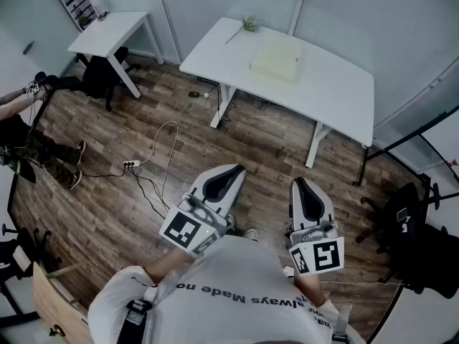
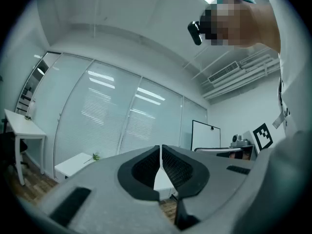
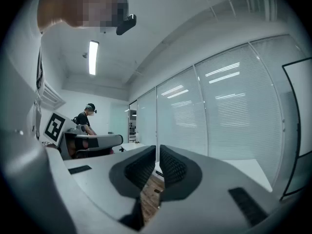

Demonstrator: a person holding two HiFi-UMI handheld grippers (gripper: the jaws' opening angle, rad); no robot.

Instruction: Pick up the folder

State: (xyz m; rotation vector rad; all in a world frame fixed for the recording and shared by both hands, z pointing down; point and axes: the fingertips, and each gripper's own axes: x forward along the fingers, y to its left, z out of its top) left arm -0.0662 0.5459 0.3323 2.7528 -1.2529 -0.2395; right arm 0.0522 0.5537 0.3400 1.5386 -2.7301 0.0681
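A wooden floor (image 1: 86, 213) is seen across the room, and a large white table (image 1: 337, 99) is stood on it ahead of the person. The left tool (image 1: 231, 170) and the right tool (image 1: 300, 183) are held near the body, well apart from the table; the jaws of each are pressed together, nothing between them. The pale folder (image 1: 275, 58) is laid flat on the table's far part, with a small green sprig (image 1: 249, 25) near it.
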